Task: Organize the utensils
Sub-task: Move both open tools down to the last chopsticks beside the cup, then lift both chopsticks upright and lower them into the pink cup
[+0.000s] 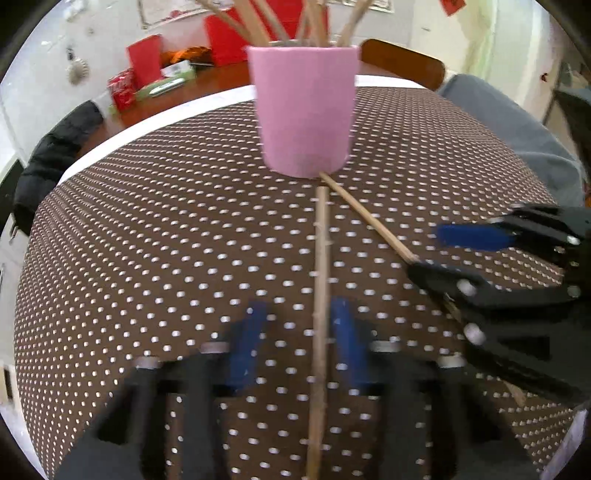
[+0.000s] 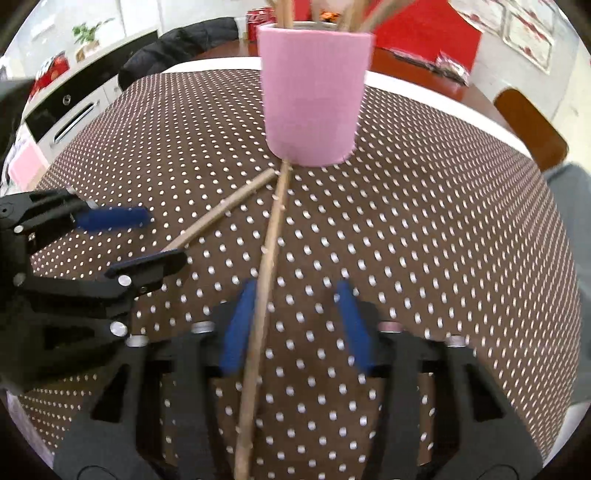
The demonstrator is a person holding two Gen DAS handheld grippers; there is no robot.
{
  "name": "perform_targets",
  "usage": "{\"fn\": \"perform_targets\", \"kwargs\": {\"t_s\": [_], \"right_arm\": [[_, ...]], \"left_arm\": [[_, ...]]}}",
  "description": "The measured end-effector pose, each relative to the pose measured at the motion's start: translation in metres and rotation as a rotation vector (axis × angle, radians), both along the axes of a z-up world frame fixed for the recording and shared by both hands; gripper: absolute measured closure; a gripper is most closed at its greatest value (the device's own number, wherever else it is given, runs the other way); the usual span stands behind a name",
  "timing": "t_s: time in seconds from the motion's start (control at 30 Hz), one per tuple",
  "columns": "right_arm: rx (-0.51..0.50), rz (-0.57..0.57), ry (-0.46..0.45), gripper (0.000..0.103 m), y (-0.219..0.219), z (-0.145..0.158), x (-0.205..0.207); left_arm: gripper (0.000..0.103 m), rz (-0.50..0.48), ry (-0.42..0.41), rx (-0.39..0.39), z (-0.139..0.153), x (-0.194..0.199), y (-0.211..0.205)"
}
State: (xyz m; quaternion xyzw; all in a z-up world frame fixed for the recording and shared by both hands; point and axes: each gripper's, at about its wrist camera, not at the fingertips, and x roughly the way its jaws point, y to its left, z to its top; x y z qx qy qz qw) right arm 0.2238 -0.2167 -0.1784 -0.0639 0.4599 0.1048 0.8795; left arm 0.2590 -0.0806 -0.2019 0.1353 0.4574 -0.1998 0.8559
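Brown dotted cloth (image 1: 147,221) is covering the table I am working over, with red boxes (image 1: 144,61) and a dark jacket (image 1: 55,147) sitting behind it. A pink cup (image 1: 304,110) is standing upright at the far side of the cloth, holding a bunch of sticks (image 1: 255,26) that are leaning out at the top. Two more are lying flat on the cloth in front of it. I am holding the left gripper (image 1: 297,350) over the left stick (image 1: 321,277), its blue pads standing apart on either side and not pressing on it. That stick's far end is stopping just short of the cup. I am holding the right gripper (image 2: 293,325) astride the right stick (image 2: 269,240), jaws likewise apart, the stick running close along the left-hand pad; whether it is touching I cannot tell through the blur. Its far end is touching the cup's base, just beside the left stick's tip.
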Motion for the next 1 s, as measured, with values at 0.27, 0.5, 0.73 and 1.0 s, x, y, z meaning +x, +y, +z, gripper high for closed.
{"fn": "perform_targets", "kwargs": {"t_s": [0.27, 0.5, 0.73, 1.0], "right_arm": [[0.106, 0.022, 0.015, 0.097, -0.01, 0.0, -0.012], [0.339, 0.032, -0.061, 0.097, -0.038, 0.017, -0.033], [0.535, 0.032, -0.221, 0.097, -0.055, 0.053, -0.044], [0.623, 0.026, -0.464, 0.097, -0.066, 0.115, -0.042]], "left_arm": [[0.096, 0.095, -0.001, -0.09, 0.001, -0.008, 0.021], [0.096, 0.187, -0.057, -0.233, 0.02, -0.023, 0.04], [0.096, 0.198, -0.231, -0.369, 0.067, -0.046, 0.052], [0.096, 0.145, -0.447, -0.484, 0.131, -0.054, 0.045]]}}
